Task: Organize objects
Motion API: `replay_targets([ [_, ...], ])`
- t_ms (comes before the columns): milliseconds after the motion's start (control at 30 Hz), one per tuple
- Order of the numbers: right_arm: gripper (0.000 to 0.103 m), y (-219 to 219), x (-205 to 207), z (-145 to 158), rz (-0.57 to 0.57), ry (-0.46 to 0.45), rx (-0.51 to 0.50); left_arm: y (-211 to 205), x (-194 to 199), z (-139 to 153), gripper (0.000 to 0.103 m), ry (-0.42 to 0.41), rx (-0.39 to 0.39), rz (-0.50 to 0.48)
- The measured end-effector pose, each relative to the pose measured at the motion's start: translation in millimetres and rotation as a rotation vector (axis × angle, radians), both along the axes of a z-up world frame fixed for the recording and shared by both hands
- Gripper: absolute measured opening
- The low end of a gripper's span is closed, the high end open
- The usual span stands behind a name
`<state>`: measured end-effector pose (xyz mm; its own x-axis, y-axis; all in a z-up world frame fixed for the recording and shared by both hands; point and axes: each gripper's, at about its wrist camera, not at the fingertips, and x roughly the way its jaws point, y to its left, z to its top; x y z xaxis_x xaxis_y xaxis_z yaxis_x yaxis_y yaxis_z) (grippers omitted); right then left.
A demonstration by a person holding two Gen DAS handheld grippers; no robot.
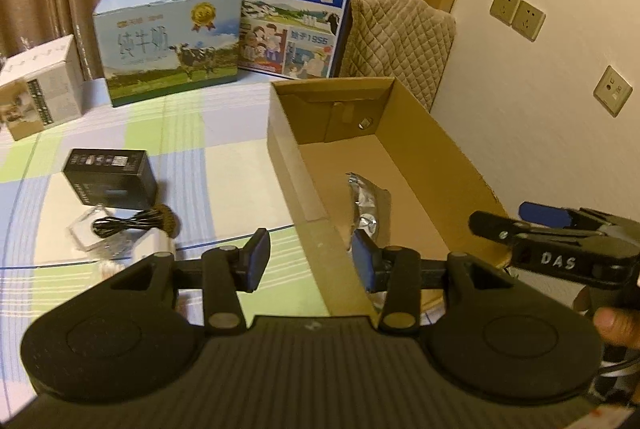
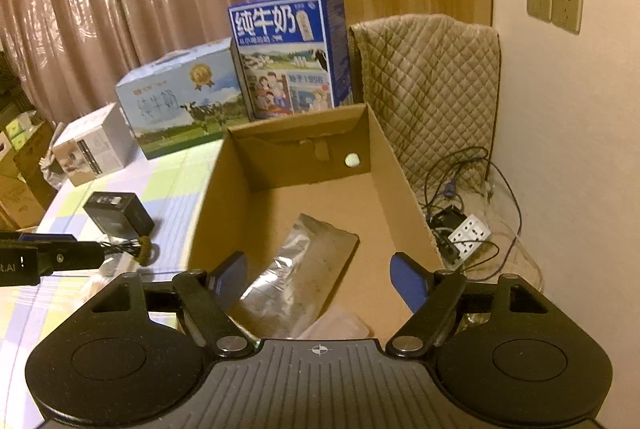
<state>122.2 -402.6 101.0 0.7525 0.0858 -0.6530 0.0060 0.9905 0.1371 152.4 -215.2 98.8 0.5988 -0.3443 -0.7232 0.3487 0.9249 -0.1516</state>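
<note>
An open cardboard box (image 1: 288, 157) (image 2: 208, 205) stands on the checked tablecloth. A silver foil pouch (image 1: 368, 205) (image 2: 296, 269) lies on its floor. My left gripper (image 1: 312, 257) is open and empty, straddling the box's near left wall. My right gripper (image 2: 320, 281) is open and empty, above the near end of the box over the pouch; it also shows in the left wrist view (image 1: 520, 225). A small black box (image 1: 108, 177) (image 2: 118, 215), a clear packet with a black cable (image 1: 116, 227) and a small brush (image 2: 145, 249) lie left of the cardboard box.
Two milk cartons (image 1: 168, 41) (image 1: 294, 17) and a white box (image 1: 40, 89) stand at the table's far side. A quilted chair back (image 2: 428, 89) stands behind the cardboard box. A power strip with cables (image 2: 468, 233) lies on the floor by the wall.
</note>
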Motion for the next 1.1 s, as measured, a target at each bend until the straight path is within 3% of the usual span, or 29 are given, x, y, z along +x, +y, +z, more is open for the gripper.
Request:
replay_targets([
  [300,0.075,42,-41,41,0.049,-0.072,0.019,60,-39,21,0.053,-0.035,-0.002,0.052],
  [500,0.075,83,-66,49,0.125,-0.096,0.019,109,-70,33,0.076,-0.078,0.023,0.091],
  [800,0.075,134,-80,27,0.207,-0.07,0.039,180,-99,37,0.095,-0.117,0.06,0.197],
  [1100,0.075,158,-74,-16,0.232,-0.026,0.063,216,-99,-10,0.102,-0.057,0.091,0.265],
])
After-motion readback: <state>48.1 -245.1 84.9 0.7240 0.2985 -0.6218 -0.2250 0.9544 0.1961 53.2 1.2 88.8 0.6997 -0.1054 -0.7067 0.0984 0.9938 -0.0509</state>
